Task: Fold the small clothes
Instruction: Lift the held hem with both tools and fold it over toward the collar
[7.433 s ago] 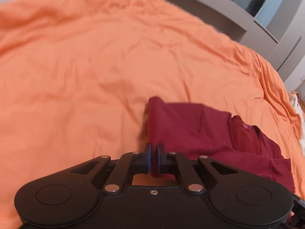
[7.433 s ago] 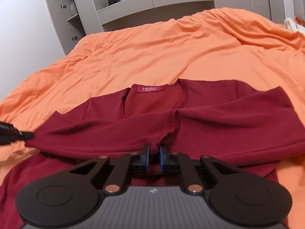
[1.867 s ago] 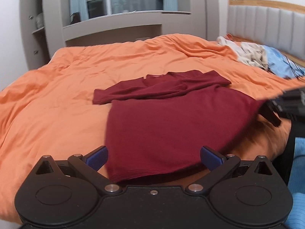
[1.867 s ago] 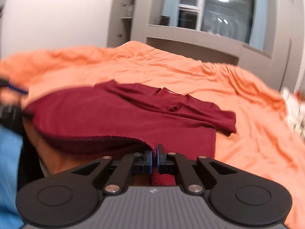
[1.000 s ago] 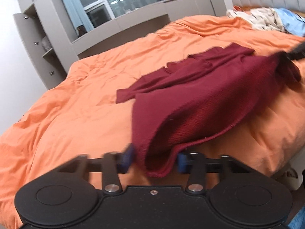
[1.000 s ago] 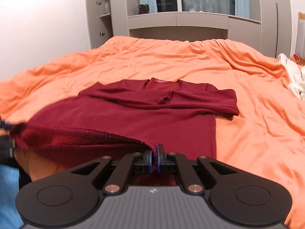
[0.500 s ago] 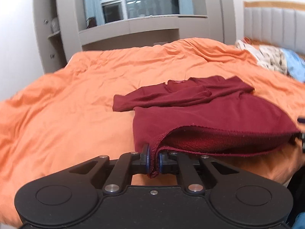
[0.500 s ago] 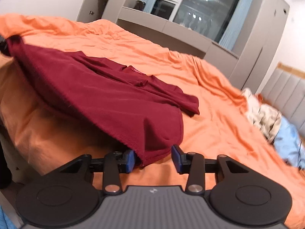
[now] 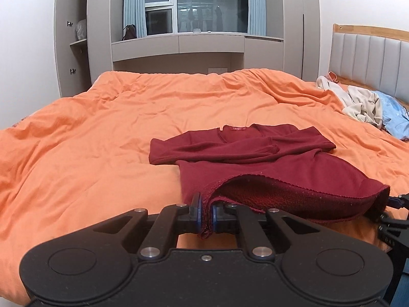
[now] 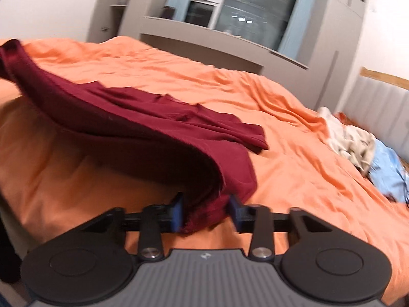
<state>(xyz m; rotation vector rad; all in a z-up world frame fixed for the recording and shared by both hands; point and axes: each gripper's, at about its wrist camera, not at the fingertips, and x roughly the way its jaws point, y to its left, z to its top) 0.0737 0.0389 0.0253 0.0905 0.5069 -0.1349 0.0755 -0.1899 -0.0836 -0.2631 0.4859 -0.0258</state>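
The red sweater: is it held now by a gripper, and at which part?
The left gripper pinches the red sweater at its bottom hem corner. The right gripper is closing around the other corner.

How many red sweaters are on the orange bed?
1. The red sweater lies in the middle of the orange bed, its near hem lifted off the cover. The pile of clothes by the headboard might hide more.

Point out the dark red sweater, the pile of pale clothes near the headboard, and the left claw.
dark red sweater (image 9: 319, 176): left wrist view, on its body panel.
pile of pale clothes (image 9: 363, 105): left wrist view, on the cream garment.
left claw (image 9: 205, 213): left wrist view, midway between its fingertips, shut on the sweater's hem corner.
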